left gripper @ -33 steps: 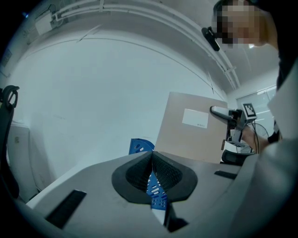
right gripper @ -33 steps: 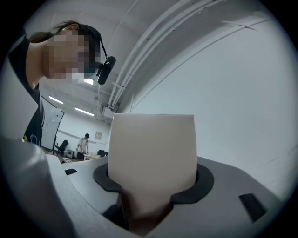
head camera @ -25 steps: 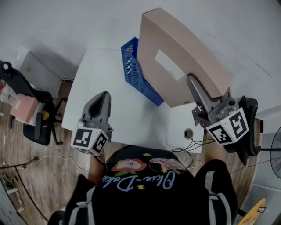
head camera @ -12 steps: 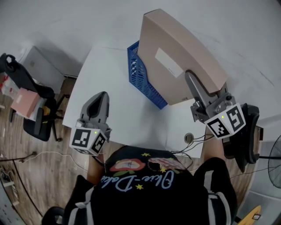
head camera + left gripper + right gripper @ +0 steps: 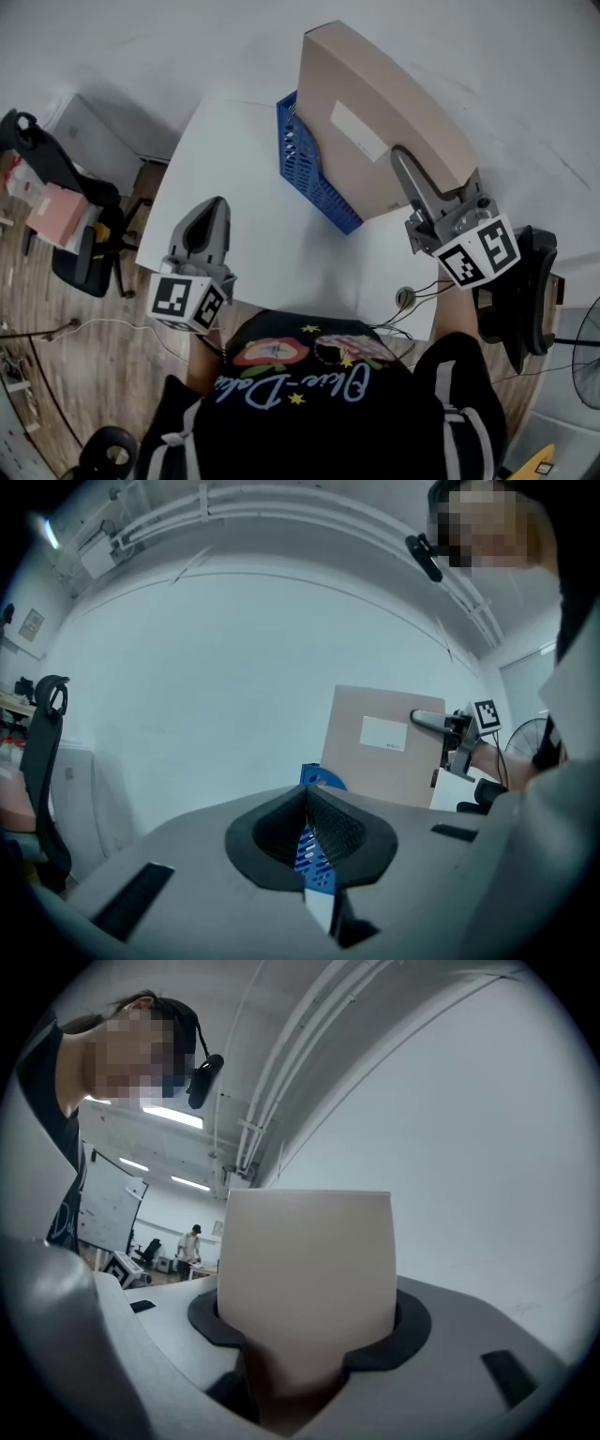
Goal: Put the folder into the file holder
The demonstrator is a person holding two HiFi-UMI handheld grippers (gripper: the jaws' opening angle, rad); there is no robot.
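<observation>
A thick beige box folder (image 5: pixel 398 103) with a white label is held up, tilted, over the white table (image 5: pixel 234 178). My right gripper (image 5: pixel 401 161) is shut on its near edge, and the folder (image 5: pixel 309 1260) fills the space between the jaws. The blue mesh file holder (image 5: pixel 314 173) stands on the table right beside the folder's lower left side; I cannot tell whether they touch. My left gripper (image 5: pixel 214 208) hovers shut and empty over the table's near left part. In the left gripper view the folder (image 5: pixel 380 766) rises behind the holder (image 5: pixel 323 780).
A cable grommet (image 5: pixel 405 297) with wires sits at the table's near right edge. A black office chair (image 5: pixel 70 220) and a pink box (image 5: pixel 54 208) are on the floor at left. Another dark chair (image 5: pixel 525 291) stands at right.
My right gripper and the folder have drifted slightly left and away from me. The left gripper has stayed where it was.
</observation>
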